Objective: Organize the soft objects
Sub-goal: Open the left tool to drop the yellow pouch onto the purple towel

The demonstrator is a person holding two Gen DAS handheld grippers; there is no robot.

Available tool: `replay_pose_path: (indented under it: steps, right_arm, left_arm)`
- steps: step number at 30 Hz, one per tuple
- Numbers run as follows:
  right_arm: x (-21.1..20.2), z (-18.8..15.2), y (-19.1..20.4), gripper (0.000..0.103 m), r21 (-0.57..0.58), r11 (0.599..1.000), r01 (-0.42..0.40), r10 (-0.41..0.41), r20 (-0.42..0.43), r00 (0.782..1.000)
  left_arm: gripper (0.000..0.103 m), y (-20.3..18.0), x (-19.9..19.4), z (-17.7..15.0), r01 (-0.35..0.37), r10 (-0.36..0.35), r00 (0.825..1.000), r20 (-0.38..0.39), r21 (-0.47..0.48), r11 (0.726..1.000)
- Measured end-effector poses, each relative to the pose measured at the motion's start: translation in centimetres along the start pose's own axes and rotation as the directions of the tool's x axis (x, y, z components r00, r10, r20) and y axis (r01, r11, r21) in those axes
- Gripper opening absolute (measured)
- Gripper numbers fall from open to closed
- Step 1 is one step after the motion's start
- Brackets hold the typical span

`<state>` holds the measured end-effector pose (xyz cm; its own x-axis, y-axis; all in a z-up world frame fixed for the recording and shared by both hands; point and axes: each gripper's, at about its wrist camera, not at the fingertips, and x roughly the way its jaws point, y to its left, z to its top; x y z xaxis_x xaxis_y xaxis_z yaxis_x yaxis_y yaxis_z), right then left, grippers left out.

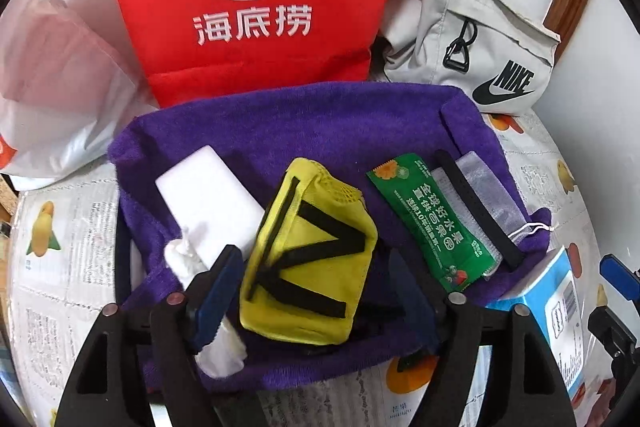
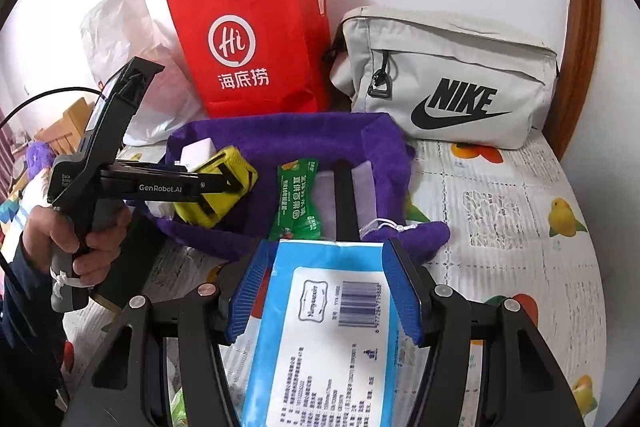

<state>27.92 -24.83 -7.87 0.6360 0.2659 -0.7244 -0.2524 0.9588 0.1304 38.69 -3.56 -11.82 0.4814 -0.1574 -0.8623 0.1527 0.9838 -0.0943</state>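
On the purple fuzzy cloth bin (image 1: 320,131), a yellow fabric pouch with black straps (image 1: 312,259) is seen between the spread, released left gripper (image 1: 316,291). Near the bin's front edge, a blue-and-white wipes pack (image 2: 324,327) is held tight by the right gripper (image 2: 326,291).

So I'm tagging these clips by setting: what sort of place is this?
Probably a home: a round table with a fruit-print cloth against a white wall, a red shopping bag and a grey pouch parked on it, plus a wooden frame.
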Motion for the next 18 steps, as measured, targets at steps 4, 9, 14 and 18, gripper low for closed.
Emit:
replay_pose_path:
  steps: [4,9,14,18]
  right_arm:
    - [-1.0,-0.5,0.8,0.059,-0.004,1.0,-0.003,0.003,-0.005,1.0]
    - [-2.4,-1.9,1.9,0.059,-0.003,1.0,-0.016,0.016,-0.02,1.0]
    - [-3.8,-4.1,3.3,0.059,-0.001,1.0,-0.028,0.028,-0.045,0.999]
    - [-5.0,-6.1,4.2,0.057,0.009,0.999,-0.035,0.036,-0.067,0.997]
  left_arm:
    - [0.078,0.2,-1.6,-0.3,-0.007,0.007,1.0,0.018,-0.009,1.0]
    - [0.078,1.1,-4.5,-1.8,0.01,-0.007,0.998,0.059,-0.036,0.999]
    - [0.078,2.0,-7.6,-4.0,0.002,0.004,0.995,0.096,-0.056,0.998]
    - [0.078,2.6,-9.7,-5.9,0.026,-0.018,0.994,0.112,-0.073,0.997]
